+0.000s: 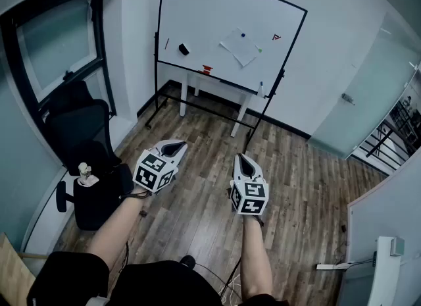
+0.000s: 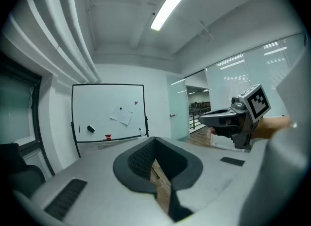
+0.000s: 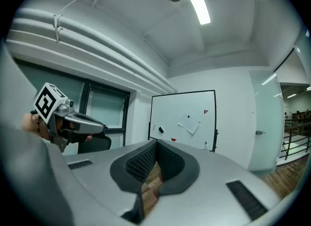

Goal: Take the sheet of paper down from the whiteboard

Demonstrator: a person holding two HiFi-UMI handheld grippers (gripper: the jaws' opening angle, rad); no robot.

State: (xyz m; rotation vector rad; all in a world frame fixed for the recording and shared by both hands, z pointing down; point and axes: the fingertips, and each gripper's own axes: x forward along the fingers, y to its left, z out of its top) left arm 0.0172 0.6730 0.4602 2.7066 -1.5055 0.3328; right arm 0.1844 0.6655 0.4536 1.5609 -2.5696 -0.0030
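A white sheet of paper (image 1: 240, 48) hangs tilted on the whiteboard (image 1: 197, 15) under a small blue magnet (image 1: 243, 35). The board stands across the room, well away from both grippers. My left gripper (image 1: 176, 145) and right gripper (image 1: 242, 158) are held side by side over the wooden floor, pointing towards the board, both shut and empty. In the left gripper view the jaws (image 2: 154, 139) meet below the board, and the paper (image 2: 121, 115) is small and distant. The right gripper view shows its shut jaws (image 3: 156, 142) with the paper (image 3: 189, 124) far beyond.
A black eraser (image 1: 183, 49), a red mark (image 1: 277, 37) and a red object (image 1: 207, 70) on the tray share the board. A black office chair (image 1: 85, 133) stands left by the window. A frosted glass door (image 1: 358, 101) is at the right. Cables lie on the floor near my feet.
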